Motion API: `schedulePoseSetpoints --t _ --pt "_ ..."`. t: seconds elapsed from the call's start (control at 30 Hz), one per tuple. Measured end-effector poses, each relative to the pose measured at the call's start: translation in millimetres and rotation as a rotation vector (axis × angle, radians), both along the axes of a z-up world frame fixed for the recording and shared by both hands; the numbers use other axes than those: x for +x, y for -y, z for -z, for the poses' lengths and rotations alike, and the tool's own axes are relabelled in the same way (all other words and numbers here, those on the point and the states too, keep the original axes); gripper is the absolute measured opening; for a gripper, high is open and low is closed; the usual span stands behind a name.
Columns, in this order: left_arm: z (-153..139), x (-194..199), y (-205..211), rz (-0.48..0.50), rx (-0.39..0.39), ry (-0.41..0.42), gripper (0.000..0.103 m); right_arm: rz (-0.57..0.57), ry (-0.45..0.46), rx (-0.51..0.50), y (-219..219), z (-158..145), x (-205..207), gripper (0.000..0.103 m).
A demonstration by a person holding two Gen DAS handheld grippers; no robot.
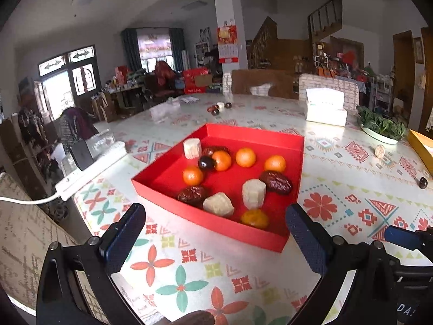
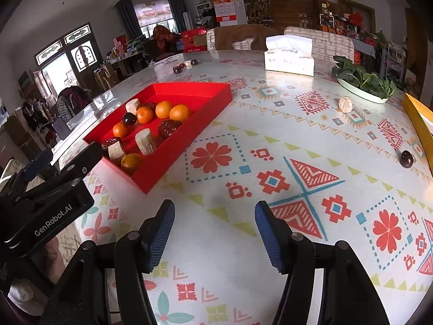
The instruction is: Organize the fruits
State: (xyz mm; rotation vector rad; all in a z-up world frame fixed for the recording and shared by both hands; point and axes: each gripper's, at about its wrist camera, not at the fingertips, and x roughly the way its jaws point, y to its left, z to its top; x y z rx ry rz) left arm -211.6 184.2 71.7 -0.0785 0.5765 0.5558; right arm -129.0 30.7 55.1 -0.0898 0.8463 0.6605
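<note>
Right now both claws hover low over the patterned tabletop (image 2: 311, 140), side by side and pointing across it. The left claw (image 1: 215, 220) is spread wide with nothing between its blue pads, aimed at the near edge of the red tray (image 1: 295, 184). The right claw (image 2: 215, 219) is also parted and empty, over bare cloth to the right of the tray.

The tray is shallow, bright red, set slightly askew on the tabletop, and holds a loose jumble of fruit. Counting what lies in it: five small oranges (image 1: 245, 157), one of them tucked in shadow at the near wall; three wrinkled red dates (image 1: 276, 182); three pale peeled chunks (image 1: 253, 193), cut like short cylinders; and one glossy dark round fruit (image 1: 206, 163) touching an orange.

Outside the tray, a dark round fruit (image 2: 406, 159) lies well to the right near a yellow box (image 2: 418, 119), and another pale chunk (image 2: 345, 104) sits near a plate of greens (image 2: 364, 81). A small cluster of fruit (image 2: 185, 65) rests at the far side, too small to count. A tissue box (image 2: 289, 57) stands beyond.
</note>
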Motion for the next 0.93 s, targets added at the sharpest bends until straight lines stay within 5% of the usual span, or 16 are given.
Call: schedulePoseSetpoints --t 0.93 --pt "-3 4 -27 -0.017 -0.038 -0.019 0.103 -0.049 0.034 -0.039 -43 -7 2 0.070"
